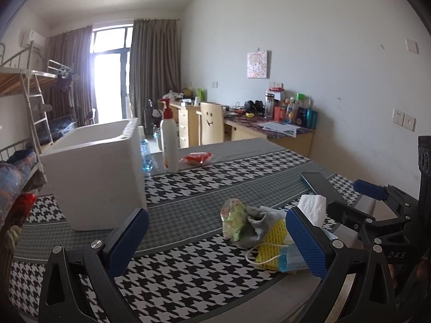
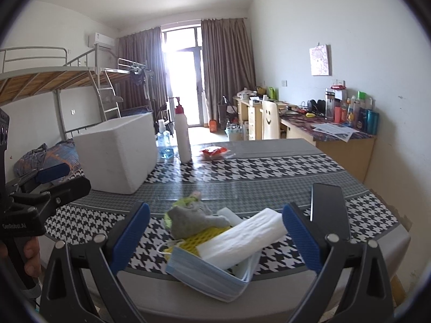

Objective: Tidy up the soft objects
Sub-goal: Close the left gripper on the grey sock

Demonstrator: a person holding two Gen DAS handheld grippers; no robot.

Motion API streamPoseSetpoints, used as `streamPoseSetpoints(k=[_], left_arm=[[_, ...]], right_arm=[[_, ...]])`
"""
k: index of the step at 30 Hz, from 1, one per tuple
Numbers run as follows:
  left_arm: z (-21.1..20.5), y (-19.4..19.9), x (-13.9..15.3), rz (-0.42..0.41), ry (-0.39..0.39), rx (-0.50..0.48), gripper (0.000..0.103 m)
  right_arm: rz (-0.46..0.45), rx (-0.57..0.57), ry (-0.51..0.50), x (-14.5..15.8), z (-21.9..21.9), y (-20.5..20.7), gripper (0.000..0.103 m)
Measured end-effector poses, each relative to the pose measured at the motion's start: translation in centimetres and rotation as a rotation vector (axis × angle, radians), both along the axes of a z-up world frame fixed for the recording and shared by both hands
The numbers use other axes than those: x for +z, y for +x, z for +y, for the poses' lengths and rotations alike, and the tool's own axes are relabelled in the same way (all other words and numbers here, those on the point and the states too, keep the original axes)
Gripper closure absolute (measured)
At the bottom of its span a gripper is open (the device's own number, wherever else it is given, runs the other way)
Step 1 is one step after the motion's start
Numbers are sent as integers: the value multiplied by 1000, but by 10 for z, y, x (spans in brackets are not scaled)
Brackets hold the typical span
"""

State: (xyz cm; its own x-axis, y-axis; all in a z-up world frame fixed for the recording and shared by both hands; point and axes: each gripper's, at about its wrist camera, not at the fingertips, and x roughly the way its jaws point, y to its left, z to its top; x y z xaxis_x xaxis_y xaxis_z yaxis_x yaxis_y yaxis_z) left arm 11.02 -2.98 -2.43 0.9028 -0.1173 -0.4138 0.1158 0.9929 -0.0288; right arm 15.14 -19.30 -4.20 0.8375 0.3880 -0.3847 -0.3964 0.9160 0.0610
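On table (image 2: 269, 172): one foam box (image 2: 118, 150), one sock (image 2: 188, 220); both grippers (image 1: 215, 239) (image 2: 215, 234) spread.

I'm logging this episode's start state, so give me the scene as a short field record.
surface: table with houndstooth cloth
soft pile: mask, tissue, sock, yellow net, near edge
container: white box, open top, far left
other: phone, pump bottle
left gripper: open, empty
right gripper: open, pile between fingers, untouched
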Motion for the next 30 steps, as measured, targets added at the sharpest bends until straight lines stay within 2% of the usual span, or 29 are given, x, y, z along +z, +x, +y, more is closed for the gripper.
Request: streamPoseSetpoints(k=[10, 18, 23, 28, 30], left_arm=[[-19, 19, -11, 63, 8, -92, 3], [-33, 34, -23, 106, 30, -150, 17], [-41, 46, -31, 144, 39, -178, 18], [-50, 58, -41, 189, 43, -206, 28], [-54, 63, -45, 202, 52, -216, 35]], right_arm=[[49, -37, -36, -11, -12, 10, 3], [87, -51, -42, -21, -19, 15, 3], [103, -58, -40, -25, -22, 19, 3], [118, -51, -51, -28, -24, 22, 3], [134, -53, -51, -31, -24, 25, 3]])
